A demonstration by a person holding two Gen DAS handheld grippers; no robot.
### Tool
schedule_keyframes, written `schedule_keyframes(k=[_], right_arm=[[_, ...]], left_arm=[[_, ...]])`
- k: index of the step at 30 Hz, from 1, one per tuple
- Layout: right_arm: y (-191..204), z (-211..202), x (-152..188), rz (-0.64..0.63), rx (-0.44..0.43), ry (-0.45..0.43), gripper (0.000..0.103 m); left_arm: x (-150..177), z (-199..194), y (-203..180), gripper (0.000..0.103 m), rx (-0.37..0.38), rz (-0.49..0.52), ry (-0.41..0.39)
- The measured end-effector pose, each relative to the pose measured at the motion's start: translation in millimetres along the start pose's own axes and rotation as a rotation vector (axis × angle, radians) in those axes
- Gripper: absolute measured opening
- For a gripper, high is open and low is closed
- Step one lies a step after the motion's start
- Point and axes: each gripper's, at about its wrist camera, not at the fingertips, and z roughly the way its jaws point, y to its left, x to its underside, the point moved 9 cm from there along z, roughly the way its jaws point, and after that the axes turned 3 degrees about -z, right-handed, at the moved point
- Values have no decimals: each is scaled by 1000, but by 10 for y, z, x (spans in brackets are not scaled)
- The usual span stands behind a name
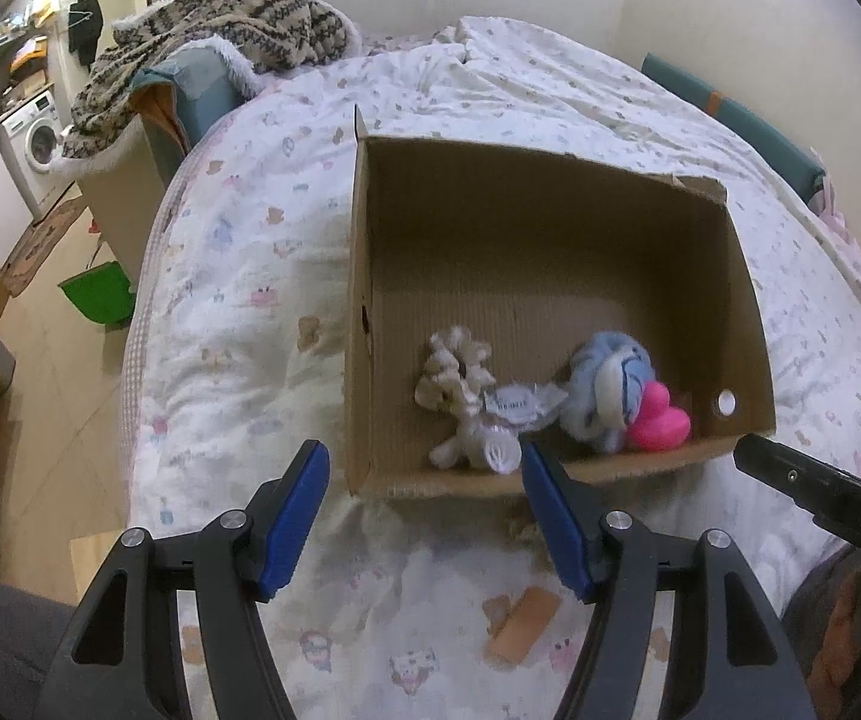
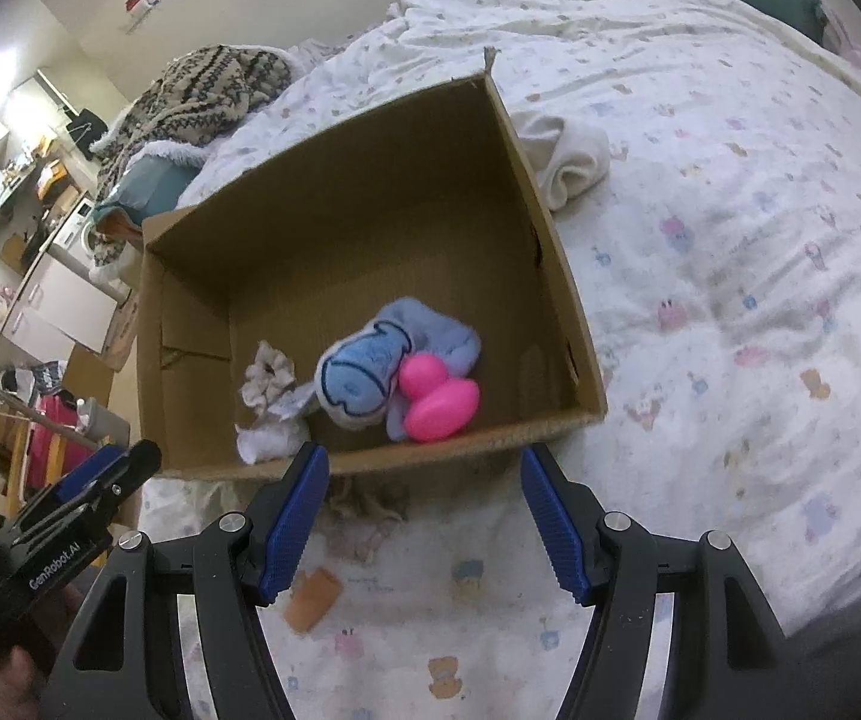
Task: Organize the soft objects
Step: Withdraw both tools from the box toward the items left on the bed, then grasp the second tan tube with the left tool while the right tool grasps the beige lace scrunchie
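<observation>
An open cardboard box (image 1: pixel 364 276) (image 2: pixel 556 276) sits on the bed. Inside, near its front wall, lie a white plush toy with a tag (image 1: pixel 472 408) (image 2: pixel 268 402), a blue plush toy (image 1: pixel 607 390) (image 2: pixel 370 372) and a pink duck (image 1: pixel 661 420) (image 2: pixel 436 399). My left gripper (image 1: pixel 424 468) is open and empty, just before the box's front edge. My right gripper (image 2: pixel 424 471) is open and empty at the same edge. A folded white cloth (image 2: pixel 568 162) lies on the bed right of the box. The left gripper also shows in the right wrist view (image 2: pixel 112 474), the right one in the left wrist view (image 1: pixel 790 468).
The bed carries a white patterned quilt (image 1: pixel 238 312) (image 2: pixel 730 300). A knitted blanket (image 1: pixel 220 24) is heaped over a teal headboard at the back left. An orange patch (image 1: pixel 523 630) (image 2: pixel 313 600) lies on the quilt near me. The floor with a green bin (image 1: pixel 100 294) is at left.
</observation>
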Motion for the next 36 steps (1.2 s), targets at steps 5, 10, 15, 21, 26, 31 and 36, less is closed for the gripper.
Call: schedule_keyframes(k=[5,10,15,21,26,31,36], right_arm=[[10,17,118,7,7,26,70],[-22,107,231,11,26,81,70],[-67,130,264,83,-38,98,70],[-206,208,322,151,-39,148,70],[-322,250,389,224,-61,191,70],[-357,280,420,268,-83,208,70],[-283,308,394,233,-82,212,70]], left_arm=[[167,29,-40,64,7,1,34],[372,175,-102,64,27,-4,118],[689,343,-140,64,0,27,207],[927,509,-302,64,17,91,265],[1058,632,-503,63,64,147,319],[1163,706,-654,27,74,235,330],[1197,670,-703,9,102,249,331]])
